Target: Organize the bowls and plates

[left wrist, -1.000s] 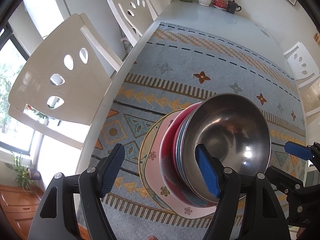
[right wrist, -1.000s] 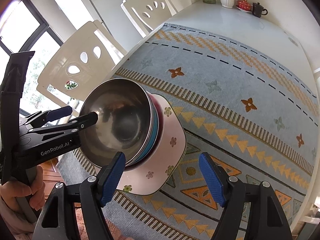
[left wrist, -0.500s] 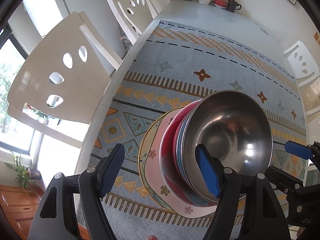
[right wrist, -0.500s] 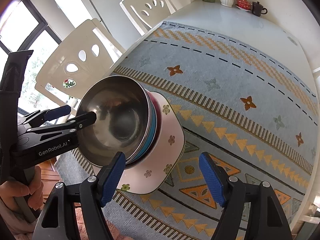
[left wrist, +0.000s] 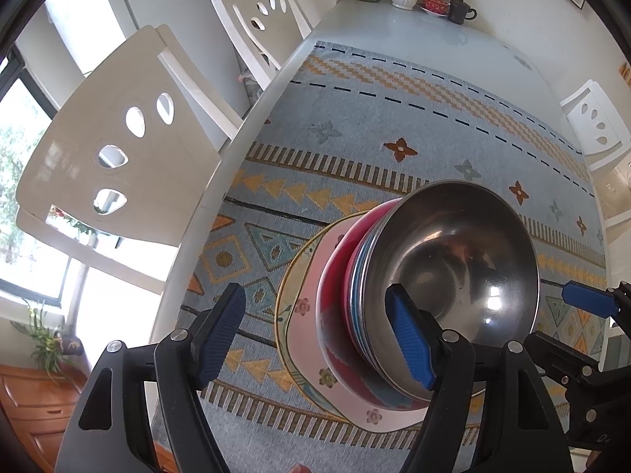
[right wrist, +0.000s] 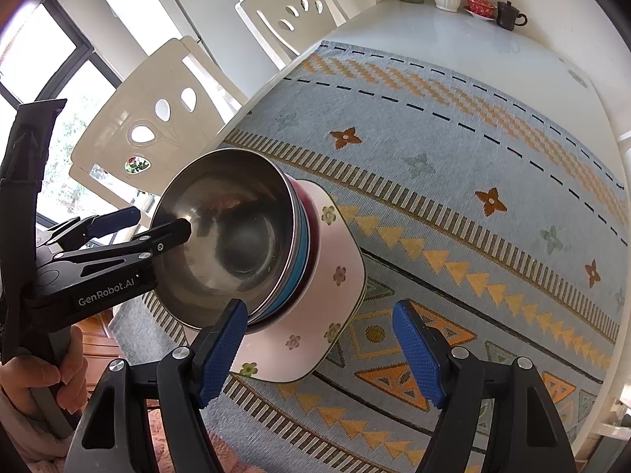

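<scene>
A steel bowl (left wrist: 457,272) tops a stack: blue bowl (right wrist: 300,264), red bowl (left wrist: 335,315), pink flowered square plate (left wrist: 311,307), and a yellow-rimmed plate (left wrist: 284,307) underneath. The stack stands on the patterned cloth near the table's front left. My left gripper (left wrist: 315,339) is open; its right finger (left wrist: 410,347) is over the steel bowl's near rim, its left finger beside the stack. It also shows in the right wrist view (right wrist: 157,228). My right gripper (right wrist: 319,351) is open and empty, above the pink plate's near right corner (right wrist: 315,351).
A blue-grey patterned cloth (right wrist: 453,165) covers the white table (right wrist: 434,31). White chairs (left wrist: 110,149) stand along the left edge, another (left wrist: 595,122) at the right. Vases, a red dish and a dark teapot (left wrist: 461,10) sit at the far end.
Both grippers have drifted slightly; the stack shifts a little in each view. Both stay open and the stack keeps its order.
</scene>
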`<move>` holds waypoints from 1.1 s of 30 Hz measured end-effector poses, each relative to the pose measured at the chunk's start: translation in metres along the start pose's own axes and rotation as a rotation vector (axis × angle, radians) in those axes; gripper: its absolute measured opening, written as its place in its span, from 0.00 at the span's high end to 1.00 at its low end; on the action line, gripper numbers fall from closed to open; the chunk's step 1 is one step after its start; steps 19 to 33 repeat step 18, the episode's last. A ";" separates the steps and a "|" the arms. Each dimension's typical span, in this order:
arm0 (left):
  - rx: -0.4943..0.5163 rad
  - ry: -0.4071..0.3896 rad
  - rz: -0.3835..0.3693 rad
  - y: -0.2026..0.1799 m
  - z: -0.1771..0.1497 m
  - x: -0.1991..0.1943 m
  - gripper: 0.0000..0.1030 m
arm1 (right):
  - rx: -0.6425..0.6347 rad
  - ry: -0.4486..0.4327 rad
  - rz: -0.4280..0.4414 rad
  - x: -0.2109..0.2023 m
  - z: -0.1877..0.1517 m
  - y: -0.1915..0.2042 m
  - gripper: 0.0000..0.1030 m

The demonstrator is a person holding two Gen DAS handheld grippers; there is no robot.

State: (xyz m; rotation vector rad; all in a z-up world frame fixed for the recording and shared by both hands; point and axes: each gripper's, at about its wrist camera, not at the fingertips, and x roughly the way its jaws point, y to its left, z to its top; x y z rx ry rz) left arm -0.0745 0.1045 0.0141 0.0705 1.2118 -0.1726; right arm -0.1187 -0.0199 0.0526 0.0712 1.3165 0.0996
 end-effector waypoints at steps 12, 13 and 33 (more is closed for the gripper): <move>0.017 -0.034 0.048 -0.002 0.001 -0.005 0.26 | -0.003 0.007 0.011 0.001 -0.001 0.000 0.28; 0.023 -0.037 0.059 -0.003 0.001 -0.006 0.26 | -0.002 0.007 0.011 0.001 -0.001 -0.001 0.28; 0.039 -0.066 0.099 -0.007 0.001 -0.013 0.24 | 0.002 0.005 0.007 -0.002 -0.003 -0.004 0.28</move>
